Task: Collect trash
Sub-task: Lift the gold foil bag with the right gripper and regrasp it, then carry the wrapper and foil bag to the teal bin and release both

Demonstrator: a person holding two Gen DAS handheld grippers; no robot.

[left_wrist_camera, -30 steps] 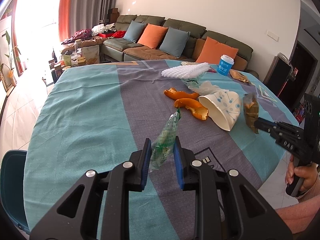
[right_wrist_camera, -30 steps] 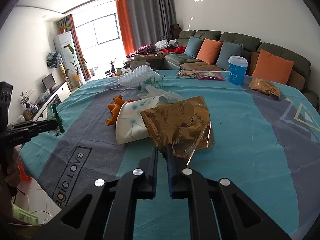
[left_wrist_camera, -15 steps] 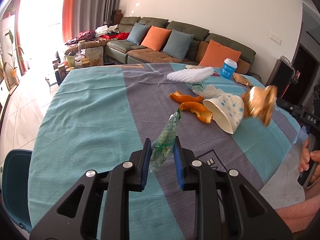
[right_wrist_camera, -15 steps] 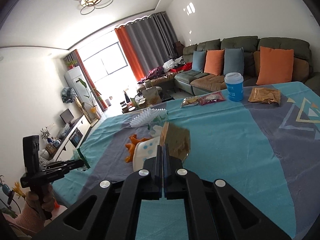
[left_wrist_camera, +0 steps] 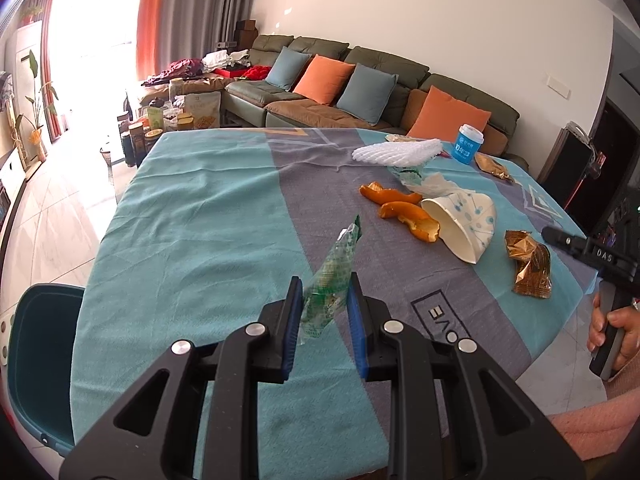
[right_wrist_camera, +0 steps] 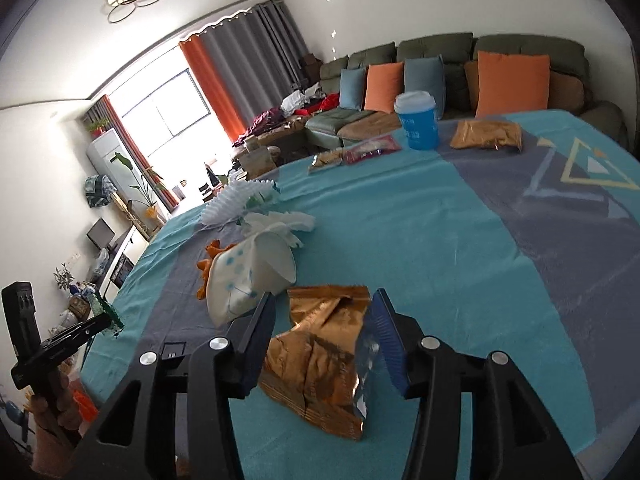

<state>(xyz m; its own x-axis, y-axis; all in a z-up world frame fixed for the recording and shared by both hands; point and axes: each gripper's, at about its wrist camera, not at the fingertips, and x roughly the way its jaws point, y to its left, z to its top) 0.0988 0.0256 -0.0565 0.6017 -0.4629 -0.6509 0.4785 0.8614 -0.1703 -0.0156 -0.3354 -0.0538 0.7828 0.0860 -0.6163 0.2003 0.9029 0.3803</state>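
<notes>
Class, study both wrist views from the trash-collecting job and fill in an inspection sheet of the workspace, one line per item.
Surface: table under teal and grey cloth, wrinkled.
Job's things: crumpled gold foil wrapper lying on the cloth; green clear plastic wrapper; orange peels; tipped white dotted paper cup; white foam net.
Clutter: blue lidded cup, snack packets.
Grippers: left gripper shut on the green wrapper; right gripper has just been opening, gold wrapper between its jaws, released.
Cables: nothing seen.
Surroundings: green sofa with cushions, curtains, teal chair.

Blue cup's (left_wrist_camera: 467, 149) label too small — unreadable.
</notes>
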